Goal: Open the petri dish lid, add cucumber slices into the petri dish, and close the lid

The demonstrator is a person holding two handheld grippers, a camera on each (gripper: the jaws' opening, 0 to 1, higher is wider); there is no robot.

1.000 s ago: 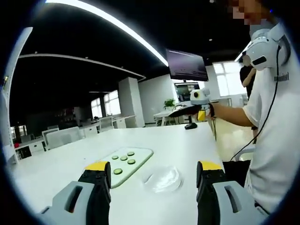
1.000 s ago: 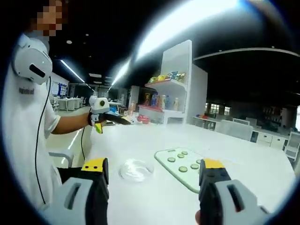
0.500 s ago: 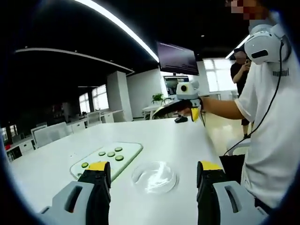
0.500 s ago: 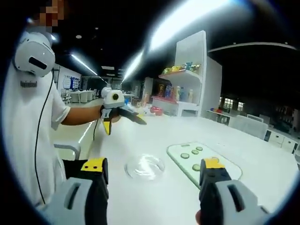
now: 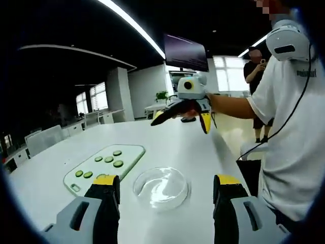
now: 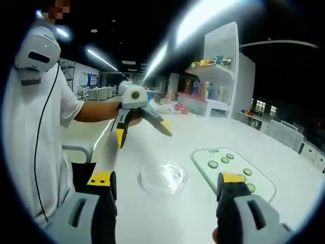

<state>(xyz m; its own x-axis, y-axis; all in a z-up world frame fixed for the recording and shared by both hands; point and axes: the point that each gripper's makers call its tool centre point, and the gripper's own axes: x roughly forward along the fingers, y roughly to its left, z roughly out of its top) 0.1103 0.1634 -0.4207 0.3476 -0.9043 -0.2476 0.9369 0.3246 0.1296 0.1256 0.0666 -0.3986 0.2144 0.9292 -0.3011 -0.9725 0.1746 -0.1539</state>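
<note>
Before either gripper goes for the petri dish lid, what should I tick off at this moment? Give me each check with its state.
1. Petri dish sits flat on the white table, nothing touching it: ok.
2. Lid on the dish: cannot tell; the clear plastic hides any seam.
3. Left gripper open, with the dish ahead between its jaws: ok.
4. Right gripper open and holding nothing: ok.
5. Cucumber slices lie on the pale green board beside the dish, all unpicked: ok.
6. Either gripper down at the lid, ready to grasp: not ok; both are above the table, away from the dish.
</note>
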